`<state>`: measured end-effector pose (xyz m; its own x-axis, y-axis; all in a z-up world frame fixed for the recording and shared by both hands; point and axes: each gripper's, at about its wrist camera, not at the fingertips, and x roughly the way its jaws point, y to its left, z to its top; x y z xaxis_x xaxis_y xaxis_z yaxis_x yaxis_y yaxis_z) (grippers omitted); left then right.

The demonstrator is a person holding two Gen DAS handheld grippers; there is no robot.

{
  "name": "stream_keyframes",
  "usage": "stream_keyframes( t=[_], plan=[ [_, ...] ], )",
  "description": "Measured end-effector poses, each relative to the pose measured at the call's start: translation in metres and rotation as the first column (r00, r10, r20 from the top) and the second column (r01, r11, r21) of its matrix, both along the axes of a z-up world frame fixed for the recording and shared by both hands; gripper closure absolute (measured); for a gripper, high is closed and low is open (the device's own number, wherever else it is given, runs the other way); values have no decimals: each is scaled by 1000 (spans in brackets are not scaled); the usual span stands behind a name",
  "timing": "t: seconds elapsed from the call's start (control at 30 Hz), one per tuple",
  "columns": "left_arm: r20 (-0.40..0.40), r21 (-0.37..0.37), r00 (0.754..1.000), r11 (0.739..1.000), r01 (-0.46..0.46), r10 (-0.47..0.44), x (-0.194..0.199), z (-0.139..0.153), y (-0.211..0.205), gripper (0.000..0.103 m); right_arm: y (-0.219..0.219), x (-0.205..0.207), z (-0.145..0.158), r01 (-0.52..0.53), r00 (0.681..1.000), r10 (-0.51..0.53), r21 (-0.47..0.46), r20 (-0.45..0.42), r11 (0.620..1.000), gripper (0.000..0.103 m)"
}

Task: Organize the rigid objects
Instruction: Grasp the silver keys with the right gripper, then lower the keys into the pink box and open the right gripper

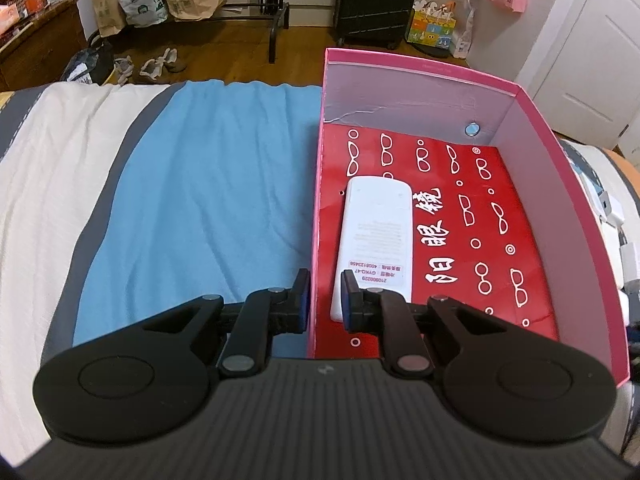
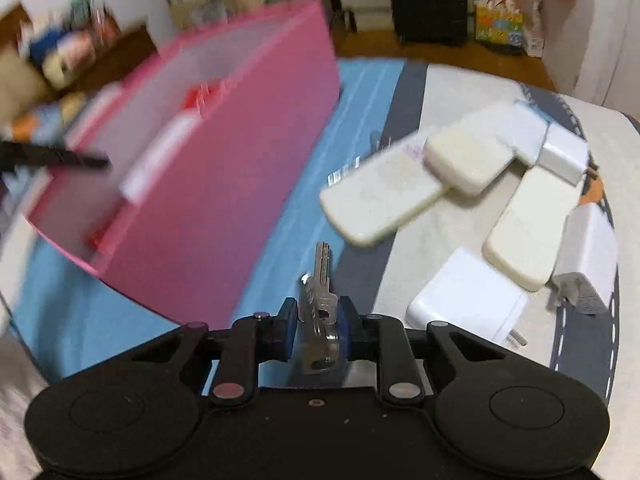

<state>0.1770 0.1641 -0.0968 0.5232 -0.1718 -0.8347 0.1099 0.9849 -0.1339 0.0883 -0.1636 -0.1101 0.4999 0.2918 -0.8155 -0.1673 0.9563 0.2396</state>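
Box (image 1: 532, 152), pink and open, sits on the bed (image 1: 192, 200) holding one white remote (image 1: 376, 232) and a small round piece; several white remotes (image 2: 380, 196) and chargers (image 2: 468, 304) lie outside, unsorted. Left tool (image 1: 325, 300) points steeply down, pinching the box's near wall. Right tool (image 2: 318, 328), angled down likewise, pinches the keys (image 2: 320, 300).

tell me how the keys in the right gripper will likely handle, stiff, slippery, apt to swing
The keys look like flat metal, so each is probably stiff and light. There seem to be two or more bunched together, so a loose one may pivot or dangle. Their smooth, shiny faces could slide between the right gripper's pads, which pinch only near the heads.
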Motion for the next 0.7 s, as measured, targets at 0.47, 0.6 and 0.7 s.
stream_keyframes(
  t=[0.47, 0.6, 0.7],
  plan=[
    [-1, -5, 1000, 1000, -1, 1, 0, 0, 1, 90, 50, 14, 107, -137, 984, 98, 286, 149, 948, 78],
    [0, -13, 1000, 1000, -3, 3, 0, -1, 1, 89, 96, 52, 93, -169, 984, 143, 317, 104, 933, 78],
    [-5, -23, 1000, 1000, -10, 9, 1, -2, 1, 89, 121, 81, 71, -136, 991, 131, 329, 39, 934, 78]
  ],
)
